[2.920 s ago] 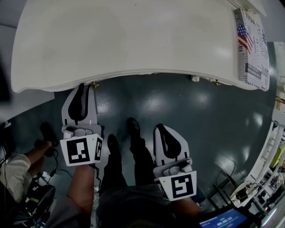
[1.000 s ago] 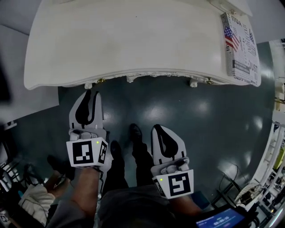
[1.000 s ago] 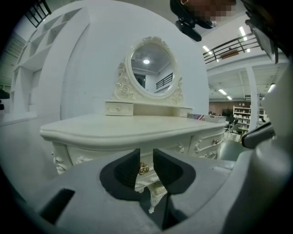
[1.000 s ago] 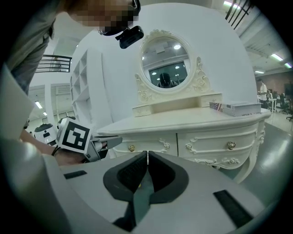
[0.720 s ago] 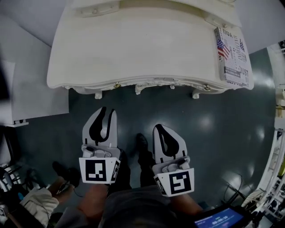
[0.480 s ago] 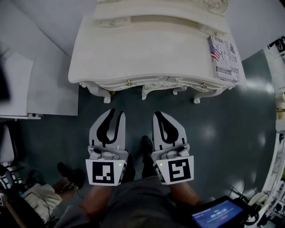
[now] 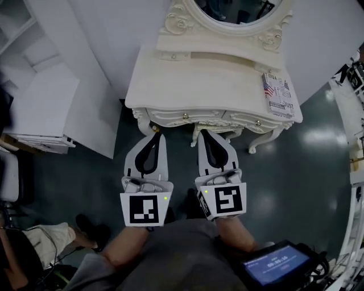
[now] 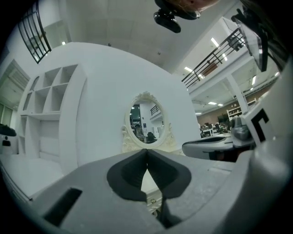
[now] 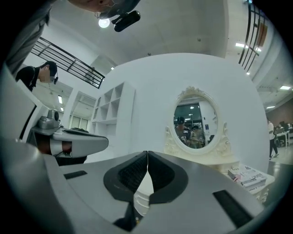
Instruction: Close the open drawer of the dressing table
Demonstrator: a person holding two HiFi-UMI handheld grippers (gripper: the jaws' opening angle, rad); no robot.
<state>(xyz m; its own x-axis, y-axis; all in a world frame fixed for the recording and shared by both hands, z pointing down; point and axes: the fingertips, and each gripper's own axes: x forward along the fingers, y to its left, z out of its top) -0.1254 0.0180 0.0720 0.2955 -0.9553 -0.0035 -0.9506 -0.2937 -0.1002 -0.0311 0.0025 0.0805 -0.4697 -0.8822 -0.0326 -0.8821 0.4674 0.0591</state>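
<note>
The cream dressing table (image 7: 210, 85) stands ahead with its oval mirror (image 7: 239, 8) at the back. Its drawer fronts (image 7: 176, 117) with small brass knobs (image 7: 185, 116) sit flush under the top; none sticks out. My left gripper (image 7: 156, 136) is shut on nothing, its tips just short of the table's front edge. Beside it, my right gripper (image 7: 203, 133) is also shut and empty. In the left gripper view the closed jaws (image 8: 146, 151) point at the mirror (image 8: 145, 123). In the right gripper view the closed jaws (image 9: 147, 153) point at the mirror (image 9: 196, 122).
A flag-printed box (image 7: 278, 94) lies on the table's right end. A white shelf unit (image 7: 40, 108) stands to the left against the wall. A seated person (image 7: 34, 244) is at lower left, a lit tablet (image 7: 273, 267) at lower right. White railing (image 7: 355, 131) lines the right.
I have backed away from the table, so the whole table and mirror now show. Both grippers have come off its front edge. The left jaws, slightly apart a moment ago, are together.
</note>
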